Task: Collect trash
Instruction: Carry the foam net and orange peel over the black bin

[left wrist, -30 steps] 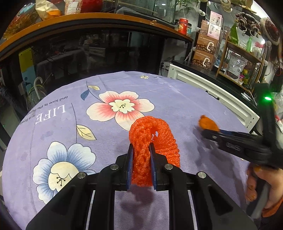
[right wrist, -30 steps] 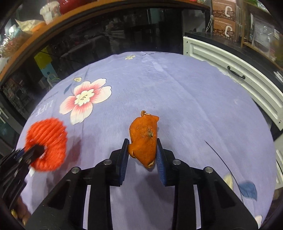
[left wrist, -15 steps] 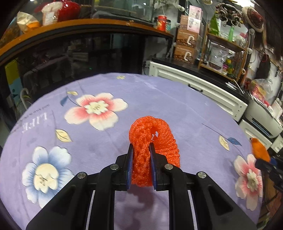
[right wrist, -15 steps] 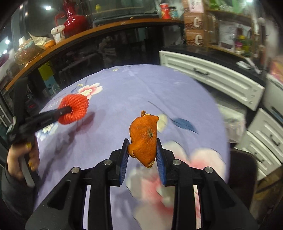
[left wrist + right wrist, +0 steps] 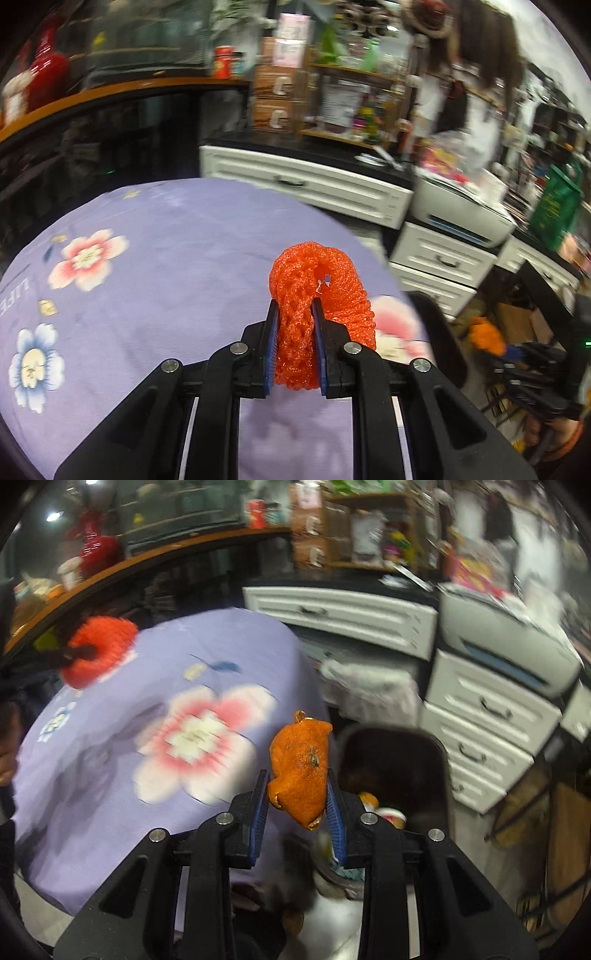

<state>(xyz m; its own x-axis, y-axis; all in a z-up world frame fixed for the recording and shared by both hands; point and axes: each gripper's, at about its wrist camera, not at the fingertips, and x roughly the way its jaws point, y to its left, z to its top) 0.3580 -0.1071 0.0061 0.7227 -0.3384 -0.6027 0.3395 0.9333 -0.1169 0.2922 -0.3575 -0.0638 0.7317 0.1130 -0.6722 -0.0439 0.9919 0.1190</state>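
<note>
Orange citrus peel (image 5: pixel 301 766) sits clamped in the right tool (image 5: pixel 297 805), poised over the dark bin (image 5: pixel 428 760) at lower right for dropping. Left tool (image 5: pixel 295 343) grips red foam netting (image 5: pixel 321 295) above the purple floral tabletop (image 5: pixel 166 258).

Mirrored "LIFE" on purple tablecloth (image 5: pixel 177 229), left edge

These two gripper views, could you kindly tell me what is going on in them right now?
A person is clearing trash off the purple floral tablecloth with two handheld grippers. The left gripper has its jaws shut on an orange foam net, held above the table. The right gripper is shut on a piece of orange peel and has reached past the table edge, over a dark bin with trash already in it. Neither piece has been dropped yet.
</note>
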